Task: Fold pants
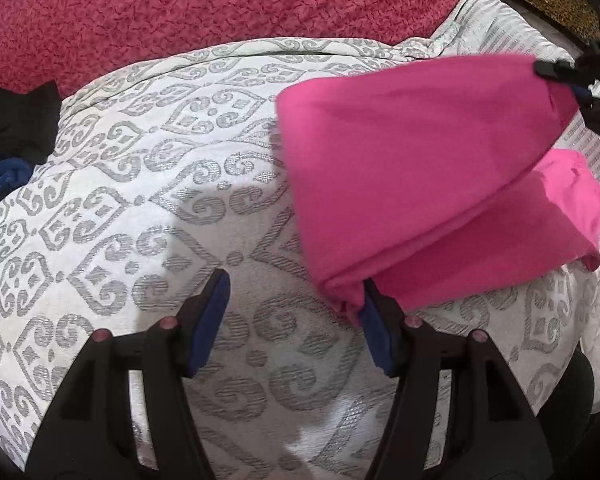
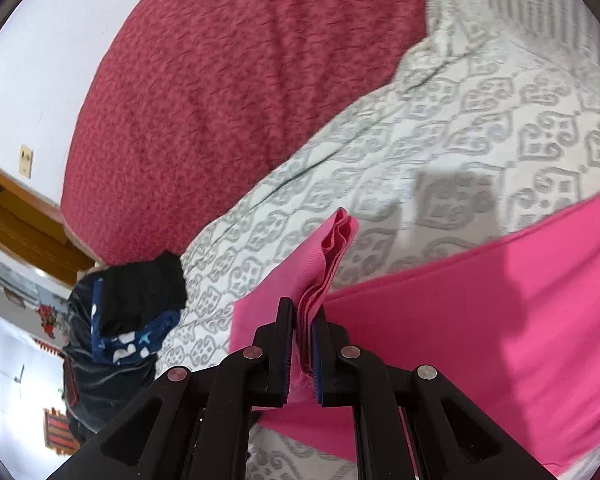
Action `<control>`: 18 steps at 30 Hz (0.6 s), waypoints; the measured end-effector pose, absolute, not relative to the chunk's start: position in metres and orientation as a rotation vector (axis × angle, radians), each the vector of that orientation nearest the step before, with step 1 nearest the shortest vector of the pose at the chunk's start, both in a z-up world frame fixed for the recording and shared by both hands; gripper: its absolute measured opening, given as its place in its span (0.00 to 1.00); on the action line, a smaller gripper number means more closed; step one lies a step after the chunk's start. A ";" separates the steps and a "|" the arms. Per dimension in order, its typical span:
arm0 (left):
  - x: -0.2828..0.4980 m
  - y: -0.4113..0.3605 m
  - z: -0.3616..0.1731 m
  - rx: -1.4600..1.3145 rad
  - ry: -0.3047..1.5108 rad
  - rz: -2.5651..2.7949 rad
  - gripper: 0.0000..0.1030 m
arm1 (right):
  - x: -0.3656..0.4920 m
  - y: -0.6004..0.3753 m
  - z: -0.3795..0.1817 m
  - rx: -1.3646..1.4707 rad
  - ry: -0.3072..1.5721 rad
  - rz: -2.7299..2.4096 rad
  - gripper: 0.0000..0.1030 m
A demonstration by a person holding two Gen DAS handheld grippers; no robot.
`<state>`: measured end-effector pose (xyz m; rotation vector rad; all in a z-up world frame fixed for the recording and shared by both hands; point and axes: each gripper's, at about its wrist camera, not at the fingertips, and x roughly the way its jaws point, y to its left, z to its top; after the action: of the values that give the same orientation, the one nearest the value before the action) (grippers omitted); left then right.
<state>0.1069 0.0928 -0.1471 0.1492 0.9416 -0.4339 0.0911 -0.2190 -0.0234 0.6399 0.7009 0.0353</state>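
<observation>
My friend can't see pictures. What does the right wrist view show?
Black jaws of the right gripper pinch a bunched edge of bright pink cloth pants above a white bedspread with grey swirls. A dark red blanket lies behind.

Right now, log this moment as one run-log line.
step: fold pants | right gripper: shut on pink pants, lifting edge | left gripper: open, empty, beside fold | surface: patterned bedspread
</observation>
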 end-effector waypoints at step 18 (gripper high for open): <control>0.102 0.092 -0.148 0.165 0.928 -0.403 0.62 | 0.078 -0.272 -0.077 0.726 0.783 -0.072 0.07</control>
<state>0.1018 0.0921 -0.1479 0.1649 0.9280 -0.4034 0.0776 -0.2718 -0.0774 0.7265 0.7833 -0.0719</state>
